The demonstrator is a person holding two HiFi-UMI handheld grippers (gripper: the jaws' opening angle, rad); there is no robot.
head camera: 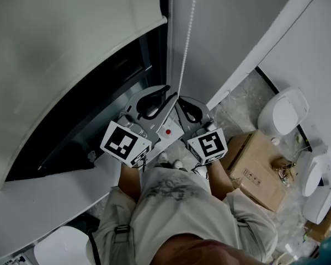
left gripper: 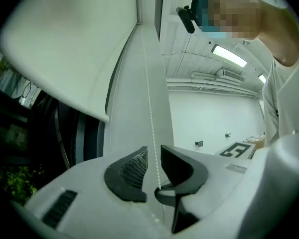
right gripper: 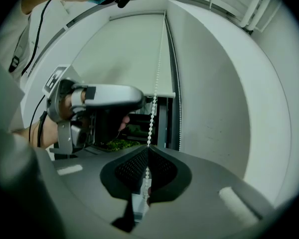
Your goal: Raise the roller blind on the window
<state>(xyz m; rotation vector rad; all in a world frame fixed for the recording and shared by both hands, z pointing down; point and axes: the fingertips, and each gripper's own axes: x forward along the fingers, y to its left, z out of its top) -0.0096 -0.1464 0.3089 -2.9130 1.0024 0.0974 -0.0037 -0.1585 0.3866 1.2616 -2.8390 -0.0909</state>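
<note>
Roller blind [head camera: 60, 54]: partly lowered | bead chain [right gripper: 157, 78]: hangs beside blind's edge | right gripper [right gripper: 147, 151]: fingers clamped on chain | left gripper [left gripper: 153, 156]: fingers apart, chain loose between them | risk: the only grip slips, blind drops.

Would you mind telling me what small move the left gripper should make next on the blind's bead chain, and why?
Probably close the left gripper on the bead chain: the chain runs between its open fingers, while the right gripper is shut on it, so a second grip would let the hands alternate pulls.
</note>
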